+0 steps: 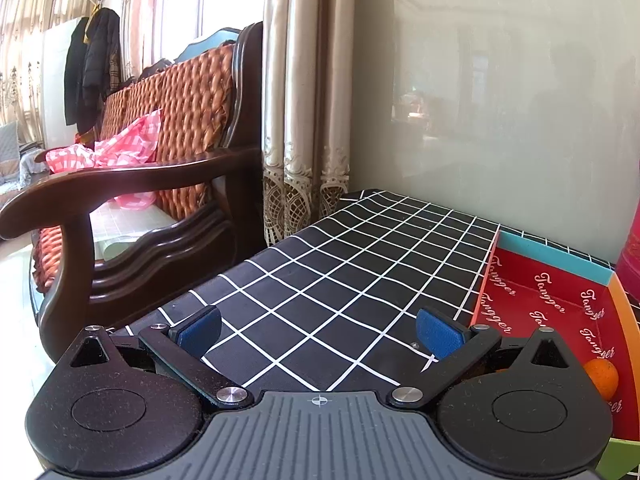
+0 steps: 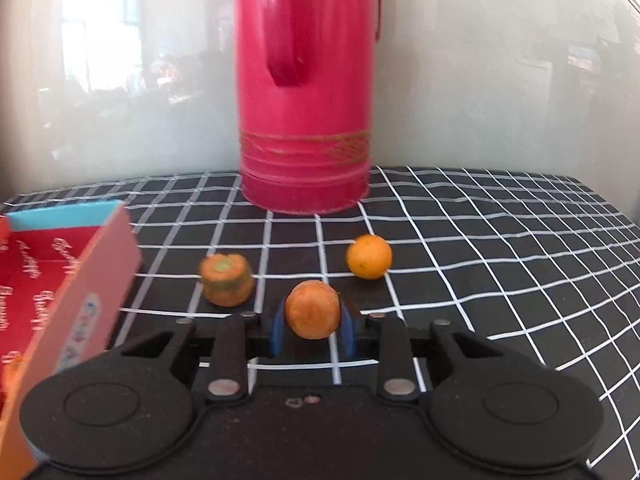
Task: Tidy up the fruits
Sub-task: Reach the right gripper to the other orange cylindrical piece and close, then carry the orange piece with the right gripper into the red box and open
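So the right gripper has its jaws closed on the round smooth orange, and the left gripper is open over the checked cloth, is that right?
Not quite. The right gripper has its jaws closed on a carrot chunk, not the round orange, which sits free on the checked cloth behind it, as the right wrist view shows. The left gripper is indeed open over the cloth.

box (image 2: 60, 280) left of carrot pieces (image 2: 227, 280), canister (image 2: 304, 120) behind them.

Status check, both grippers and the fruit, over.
Right gripper shut on a carrot piece. Left gripper open, empty. Second carrot piece and orange on cloth. Box close left.
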Tool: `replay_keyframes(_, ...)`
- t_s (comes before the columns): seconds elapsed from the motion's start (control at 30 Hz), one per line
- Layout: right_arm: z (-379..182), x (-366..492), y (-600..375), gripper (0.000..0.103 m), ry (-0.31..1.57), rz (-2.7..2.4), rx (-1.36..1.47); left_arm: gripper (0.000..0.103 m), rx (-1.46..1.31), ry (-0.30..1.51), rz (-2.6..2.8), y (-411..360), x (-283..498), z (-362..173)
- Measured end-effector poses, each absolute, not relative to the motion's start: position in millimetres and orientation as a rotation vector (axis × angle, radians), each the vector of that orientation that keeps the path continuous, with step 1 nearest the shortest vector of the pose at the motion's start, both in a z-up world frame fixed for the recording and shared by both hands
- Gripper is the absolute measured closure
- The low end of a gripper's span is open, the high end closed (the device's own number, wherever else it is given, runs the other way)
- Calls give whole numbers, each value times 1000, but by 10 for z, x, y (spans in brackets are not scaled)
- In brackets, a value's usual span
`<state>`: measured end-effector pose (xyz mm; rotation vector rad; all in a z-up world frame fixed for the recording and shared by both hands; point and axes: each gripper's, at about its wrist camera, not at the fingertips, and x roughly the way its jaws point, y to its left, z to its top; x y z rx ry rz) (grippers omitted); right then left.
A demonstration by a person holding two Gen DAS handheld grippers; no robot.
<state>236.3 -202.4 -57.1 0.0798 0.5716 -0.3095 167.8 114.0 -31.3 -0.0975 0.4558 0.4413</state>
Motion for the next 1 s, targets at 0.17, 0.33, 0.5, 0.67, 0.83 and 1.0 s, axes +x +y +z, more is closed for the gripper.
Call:
replay_keyframes(0.17, -433, 2238, -1848, 83, 526, -218, 72, 0, -100, 456, 445, 1143, 1670, -317)
replay_keyframes(0.33, -319, 2128, -1741, 83, 495, -158, 74, 0, -97, 455, 447, 1148, 1664, -318)
replay_keyframes(0.5, -223, 2057, -1646, 83, 452, -73, 81, 0, -102, 460, 449, 1163, 1654, -321)
replay_keyframes(0.67, -204, 2003, -1472, 83, 451, 21, 55, 0, -95, 457, 449, 1144, 1657, -319)
replay_keyframes(0.83, -203, 1949, -1264, 83, 458, 114, 30, 0, -91, 463, 447, 1132, 1671, -332)
replay_keyframes(1.0, -199, 1894, -1063, 83, 465, 197, -4, 0, -92, 468, 449, 1136, 1679, -332)
